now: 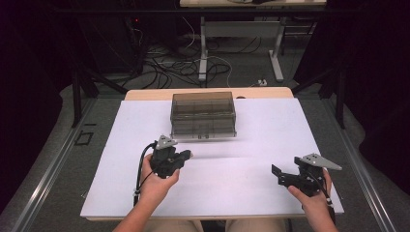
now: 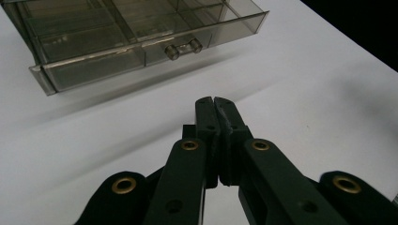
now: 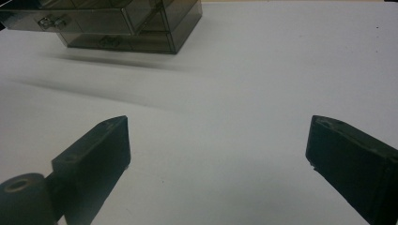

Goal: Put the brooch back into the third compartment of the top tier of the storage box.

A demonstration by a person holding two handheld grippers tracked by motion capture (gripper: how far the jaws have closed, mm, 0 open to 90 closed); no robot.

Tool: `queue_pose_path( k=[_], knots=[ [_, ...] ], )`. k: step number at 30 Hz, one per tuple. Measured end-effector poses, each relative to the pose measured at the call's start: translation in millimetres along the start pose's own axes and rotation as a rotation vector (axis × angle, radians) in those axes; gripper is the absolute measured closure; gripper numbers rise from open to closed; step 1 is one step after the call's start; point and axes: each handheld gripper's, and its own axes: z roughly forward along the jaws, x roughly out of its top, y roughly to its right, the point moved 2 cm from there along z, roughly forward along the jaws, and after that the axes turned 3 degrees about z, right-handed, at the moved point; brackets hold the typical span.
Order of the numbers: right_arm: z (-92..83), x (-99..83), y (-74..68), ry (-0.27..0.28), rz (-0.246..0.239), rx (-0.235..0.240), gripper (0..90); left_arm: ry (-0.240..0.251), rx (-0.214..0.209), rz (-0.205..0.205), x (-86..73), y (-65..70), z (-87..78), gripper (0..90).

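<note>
I start with the table (image 1: 270, 188), a broad white top that takes up most of the high view. Toward its far edge, about the middle, sits the drawer box (image 1: 203, 114), a smoky see-through plastic unit with partitions visible inside. Its bottom drawer (image 1: 205, 134) is pulled out a little toward me; in the left gripper view that drawer front stands clear of the box, with a small clear knob (image 2: 183, 48) in the middle of it. Nothing touches the box or the drawer.

My left gripper (image 1: 187, 154) is in front of the box, near it and a little left of its middle, off the table top and pointing to the right and slightly away from me. Its jaws are pressed together tip to tip with nothing between them (its own view shows the two black tips meeting flat, bare white surface beyond). The drawer lies apart from those tips, up and to the left in that view.

My right gripper (image 1: 276, 175) is well apart from the box, low at the right side of the table, pointing left. Its jaws stand wide and released, with only white table between them in its own view; the box sits far off at the upper left there, a drawer jutting out to the left.
</note>
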Motion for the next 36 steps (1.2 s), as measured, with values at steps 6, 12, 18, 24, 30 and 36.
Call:
queue_pose_path(
  k=[6, 12, 18, 24, 30, 36],
  knots=[
    [-0.4, 0.4, -1.7, -0.001, -0.006, 0.006, 6.6, -0.002, -0.01, 0.007, 13.3, 1.7, 1.6, 90.0],
    [-2.7, 2.0, -3.4, -0.005, -0.024, 0.011, 6.5, 0.013, -0.018, 0.003, 27.1, 4.3, 4.0, 90.0],
    [-2.5, 2.1, -2.6, -0.007, -0.017, 0.01, 5.0, 0.018, -0.027, 0.004, 40.9, 7.5, 8.0, 90.0],
    [-1.7, 2.1, -2.6, -0.001, -0.02, 0.009, 2.8, 0.016, -0.035, 0.001, 52.1, 10.3, 15.1, 90.0],
    [-1.2, 1.6, -2.6, -0.006, -0.017, 0.014, 2.1, 0.006, -0.038, 0.005, 60.9, 10.2, 21.6, 90.0],
    [-0.4, 0.9, -3.4, -0.011, -0.025, 0.021, 0.0, 0.008, -0.031, 0.01, 69.7, 11.1, 25.9, 90.0]
  ],
)
